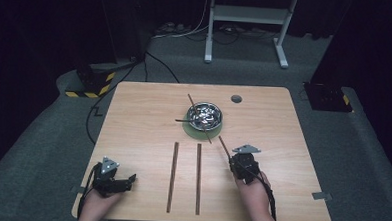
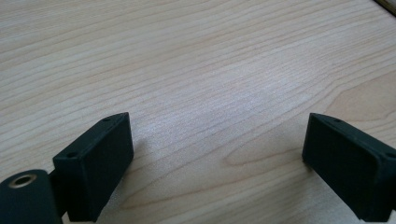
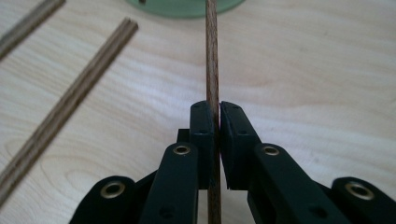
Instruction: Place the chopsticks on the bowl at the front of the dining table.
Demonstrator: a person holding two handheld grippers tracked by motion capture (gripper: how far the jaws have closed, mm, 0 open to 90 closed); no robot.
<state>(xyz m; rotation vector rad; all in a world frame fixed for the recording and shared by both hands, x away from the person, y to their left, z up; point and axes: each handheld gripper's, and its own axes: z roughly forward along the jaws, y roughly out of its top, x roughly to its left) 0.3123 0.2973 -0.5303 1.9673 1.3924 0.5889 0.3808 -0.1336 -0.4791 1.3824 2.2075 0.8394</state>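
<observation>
- Gripping a thin, dark-brown wooden stick [image 3: 212,70], our right gripper [image 3: 216,116] has its jaws together on it; the stick runs between the pads and on toward the pale green round mat [image 3: 187,7] ahead.
- In the high view, that same stick [image 1: 224,145] lies slanting on the table just right of two more long brown sticks [image 1: 172,177] that lie side by side, near but apart from each other.
- We judge the work in hand to be lifting this stick and setting it with the others, or carrying it to the shiny metal bowl [image 1: 205,115], where a few sticks already lean across the rim.
- What could go wrong: the stick is slim and round-edged and held near its near end, so we expect the long free end to droop or swing when it rises; a quick turn of the wrist could roll it out of the pads.
- Its far tip lies close to the mat, so a careless sweep could knock the bowl or the sticks resting in it.
- Our left gripper [image 2: 217,158] has its jaws wide apart with nothing between them, resting low over the light wooden table [image 2: 196,70] at the near left corner, well apart from the sticks.
</observation>
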